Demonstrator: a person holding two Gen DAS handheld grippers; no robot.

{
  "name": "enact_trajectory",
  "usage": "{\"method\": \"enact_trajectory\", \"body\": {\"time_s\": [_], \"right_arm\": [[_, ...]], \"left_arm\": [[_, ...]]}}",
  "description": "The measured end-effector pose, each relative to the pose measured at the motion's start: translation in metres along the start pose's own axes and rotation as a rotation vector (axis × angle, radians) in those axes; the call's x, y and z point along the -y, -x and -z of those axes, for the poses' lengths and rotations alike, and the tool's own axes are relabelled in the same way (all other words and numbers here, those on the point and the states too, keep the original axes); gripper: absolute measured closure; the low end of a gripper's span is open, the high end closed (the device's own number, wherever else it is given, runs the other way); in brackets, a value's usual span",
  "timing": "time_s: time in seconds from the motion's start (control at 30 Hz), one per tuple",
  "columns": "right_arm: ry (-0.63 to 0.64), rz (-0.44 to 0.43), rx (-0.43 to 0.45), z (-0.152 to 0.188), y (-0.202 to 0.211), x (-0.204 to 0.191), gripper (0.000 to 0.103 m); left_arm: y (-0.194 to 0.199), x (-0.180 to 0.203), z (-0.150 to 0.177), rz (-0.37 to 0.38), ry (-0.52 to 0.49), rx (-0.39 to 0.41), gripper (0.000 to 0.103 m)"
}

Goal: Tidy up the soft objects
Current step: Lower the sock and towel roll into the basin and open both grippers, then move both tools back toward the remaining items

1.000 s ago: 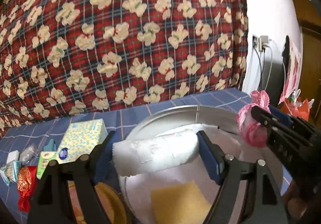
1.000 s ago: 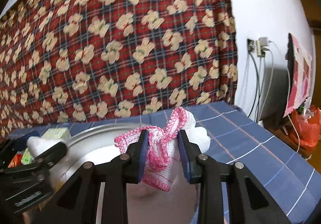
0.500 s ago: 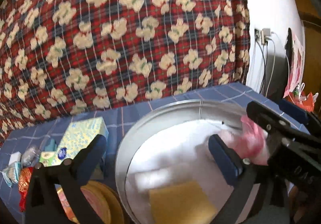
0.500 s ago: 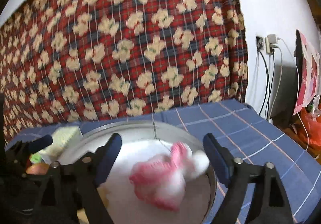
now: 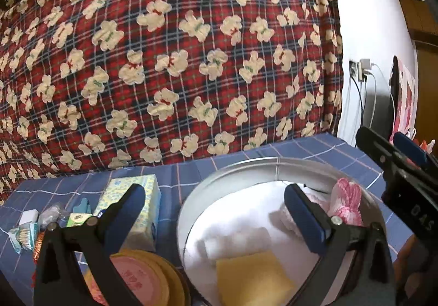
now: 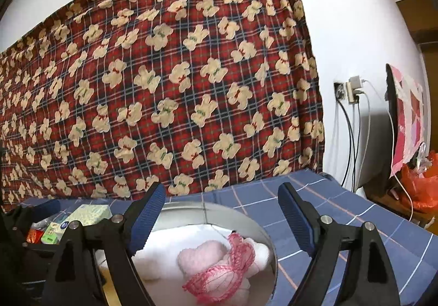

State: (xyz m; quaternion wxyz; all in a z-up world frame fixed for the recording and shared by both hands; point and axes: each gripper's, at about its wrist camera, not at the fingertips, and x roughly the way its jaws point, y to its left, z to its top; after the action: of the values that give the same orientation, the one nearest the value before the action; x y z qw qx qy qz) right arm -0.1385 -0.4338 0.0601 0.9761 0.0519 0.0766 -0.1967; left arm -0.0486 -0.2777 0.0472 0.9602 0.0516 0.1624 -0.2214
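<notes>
Basin (image 5: 246, 166) holds everything: pink cloth (image 6: 219, 265) lies below my right tool (image 6: 221, 221), white roll (image 5: 235, 240) below my left tool (image 5: 213, 218); both tools have just opened, nothing between them.

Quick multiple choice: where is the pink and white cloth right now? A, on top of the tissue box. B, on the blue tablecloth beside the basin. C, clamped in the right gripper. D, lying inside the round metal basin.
D: the pink and white cloth lies loose inside the metal basin, below the right gripper, whose jaws stand apart and empty.
</notes>
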Motion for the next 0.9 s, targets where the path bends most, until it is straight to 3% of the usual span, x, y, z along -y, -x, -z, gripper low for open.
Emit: {"method": "enact_trajectory", "body": {"time_s": [0.23,0.5,0.7,0.9], "right_arm": [[0.001,0.010,0.063,0.001,0.008,-0.001,0.016],[0.098,0.013,0.063,0.008,0.004,-0.022,0.016],[0.104,-0.005,0.095,0.009,0.015,-0.036,0.016],[0.130,-0.048,0.045,0.015,0.018,-0.059,0.016]], "left_arm": [[0.017,-0.017,0.010,-0.055,-0.010,0.046,0.000],[0.034,-0.040,0.023,-0.080,-0.018,0.072,0.000],[0.041,-0.074,0.033,-0.118,0.005,0.059,0.000],[0.044,-0.107,0.040,-0.177,0.022,0.043,0.000]]}}
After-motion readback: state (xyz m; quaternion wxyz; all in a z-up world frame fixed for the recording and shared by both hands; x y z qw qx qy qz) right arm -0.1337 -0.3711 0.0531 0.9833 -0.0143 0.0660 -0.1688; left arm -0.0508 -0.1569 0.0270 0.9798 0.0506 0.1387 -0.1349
